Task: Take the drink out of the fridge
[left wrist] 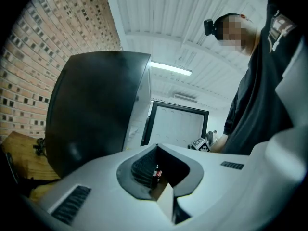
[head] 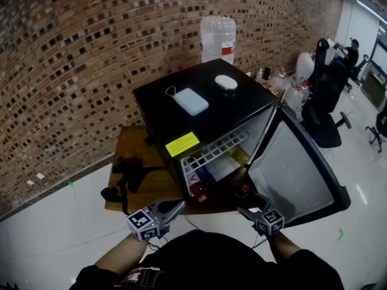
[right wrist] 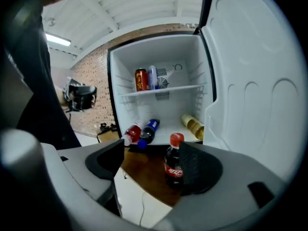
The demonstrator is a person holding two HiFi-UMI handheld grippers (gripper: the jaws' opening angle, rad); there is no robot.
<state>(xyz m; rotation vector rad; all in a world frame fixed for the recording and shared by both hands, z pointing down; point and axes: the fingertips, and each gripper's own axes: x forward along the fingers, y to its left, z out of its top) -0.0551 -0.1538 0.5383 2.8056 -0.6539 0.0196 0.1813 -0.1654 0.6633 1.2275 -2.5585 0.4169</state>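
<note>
From the head view, a boxy black mini fridge (head: 181,110) sat on a wooden table (head: 130,144), its smooth white-lined door (head: 284,168) swung wide. The cola bottle (head: 243,191) stood on the table just before the fridge, between the left gripper (head: 173,209) and the right gripper (head: 247,211).

In the left gripper view, the ribbed jaws stood slightly apart, gripping nothing.

In the right gripper view, the jaws gaped wide. The red-capped bottle stood upright beside the right ribbed pad (right wrist: 195,165), unclamped. Round plastic bottles (right wrist: 144,131) lay on the fridge floor.
</note>
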